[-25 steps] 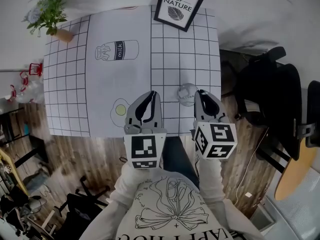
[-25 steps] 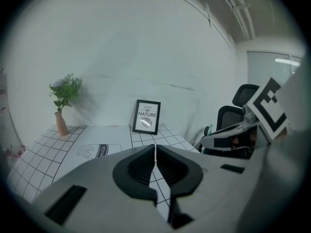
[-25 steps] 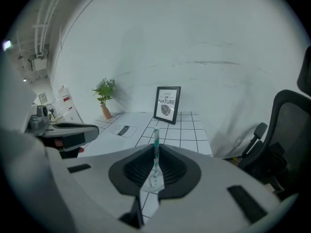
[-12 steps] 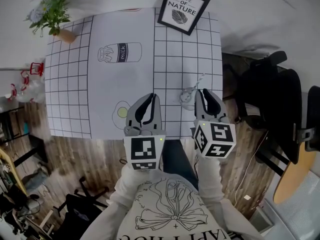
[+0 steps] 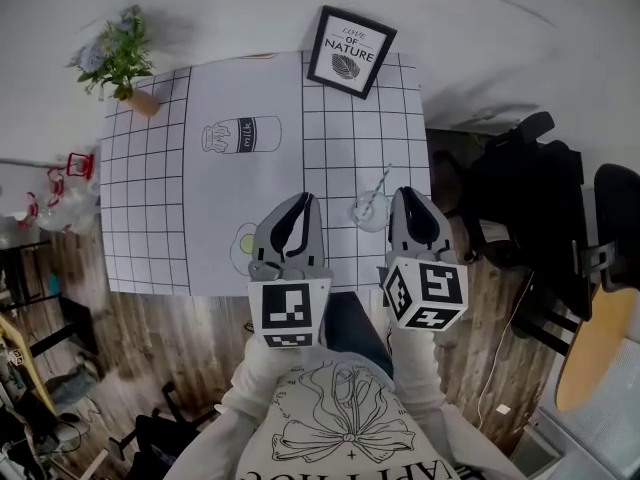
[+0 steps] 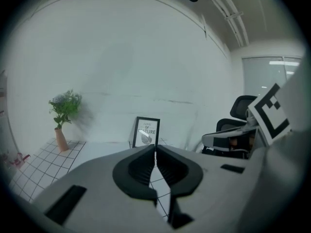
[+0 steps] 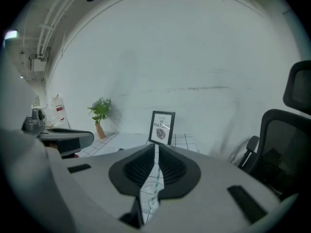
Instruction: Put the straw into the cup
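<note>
Cup on table, straw standing in it. Left gripper, right gripper: jaws closed together, empty.

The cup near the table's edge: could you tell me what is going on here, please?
A person holds a gripper in each hand at the near edge of the table. The straw stands tilted in the clear cup, so the task looks done. The left gripper and right gripper are both shut and hold nothing.
</note>
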The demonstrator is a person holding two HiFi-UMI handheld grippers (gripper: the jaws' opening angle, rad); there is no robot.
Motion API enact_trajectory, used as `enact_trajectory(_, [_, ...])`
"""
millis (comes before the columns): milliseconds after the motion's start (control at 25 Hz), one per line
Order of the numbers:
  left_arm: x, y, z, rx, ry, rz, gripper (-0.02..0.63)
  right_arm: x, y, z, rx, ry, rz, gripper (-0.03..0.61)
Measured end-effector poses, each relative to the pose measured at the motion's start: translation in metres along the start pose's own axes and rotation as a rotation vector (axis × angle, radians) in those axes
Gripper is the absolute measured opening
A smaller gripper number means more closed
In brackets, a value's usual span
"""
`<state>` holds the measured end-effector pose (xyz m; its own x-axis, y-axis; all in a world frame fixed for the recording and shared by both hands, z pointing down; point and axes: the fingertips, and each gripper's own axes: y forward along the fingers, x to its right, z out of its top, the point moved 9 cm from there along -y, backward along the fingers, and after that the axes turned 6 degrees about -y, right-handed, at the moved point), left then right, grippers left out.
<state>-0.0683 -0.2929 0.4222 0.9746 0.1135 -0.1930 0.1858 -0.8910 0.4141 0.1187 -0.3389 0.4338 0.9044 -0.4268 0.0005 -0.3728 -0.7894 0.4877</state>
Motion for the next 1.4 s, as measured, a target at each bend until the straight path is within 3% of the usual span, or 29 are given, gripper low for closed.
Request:
enact_trajectory(600, [0.023, -0.039, 0.073, 0.218, 0.062, -0.052, 0.012, -0.008, -0.062, 0.059, 0.222, -0.038, -0.060, 0.009])
enact_trajectory(1400, [0.033, -0.073, 0.105, 0.346, 0.079, -0.043, 0.011, -0.013, -0.101, 0.087, 0.356, -0.070, -0.084, 0.003])
